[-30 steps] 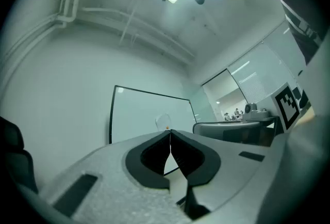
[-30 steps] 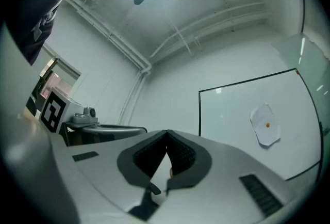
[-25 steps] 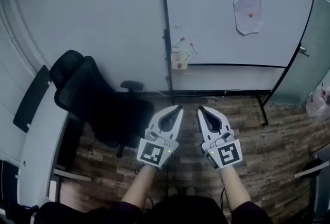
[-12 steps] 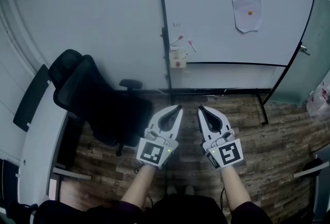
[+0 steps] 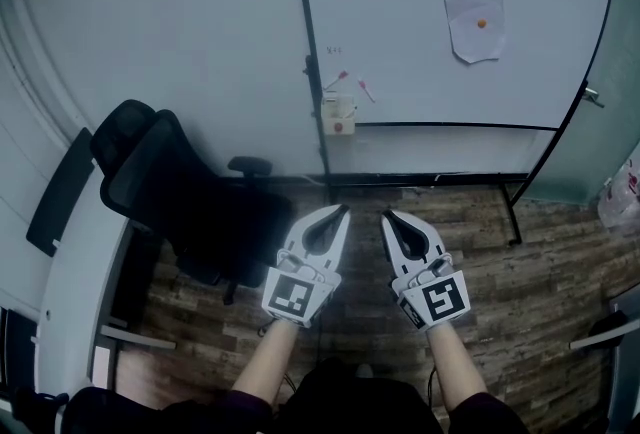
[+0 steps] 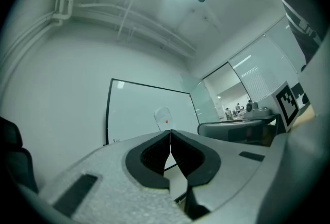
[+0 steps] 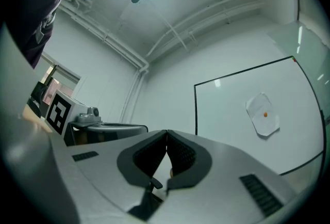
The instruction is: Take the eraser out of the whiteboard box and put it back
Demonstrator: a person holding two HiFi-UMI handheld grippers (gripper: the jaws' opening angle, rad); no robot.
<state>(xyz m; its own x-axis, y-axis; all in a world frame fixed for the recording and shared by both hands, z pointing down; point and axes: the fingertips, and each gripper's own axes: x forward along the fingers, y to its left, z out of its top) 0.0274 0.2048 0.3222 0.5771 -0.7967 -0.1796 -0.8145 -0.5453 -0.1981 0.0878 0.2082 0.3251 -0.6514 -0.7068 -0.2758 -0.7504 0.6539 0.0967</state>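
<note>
A: State of both tools?
B: Left gripper (image 5: 341,210) clenched, nothing between the pads. Right gripper (image 5: 387,215) likewise clenched and empty. Held side by side, low over the floor (image 5: 520,282), well apart from the board.

A: Location of the eraser?
B: Not made out at this range. Judged to sit inside the box (image 5: 338,112) mounted at the left edge of the whiteboard (image 5: 430,72).

A: Procedure for the approach?
B: Close in on the box first. Raise one gripper to box level. Release its fingers before arrival. Enter from above and clamp across the eraser's narrow sides. Keep the spare gripper clear of the frame.

A: Inventory?
B: Grippers: two. Whiteboard: one. Box: one. Sheet of paper (image 5: 473,19) pinned on the board: one. Office chair (image 5: 170,192): one.
</note>
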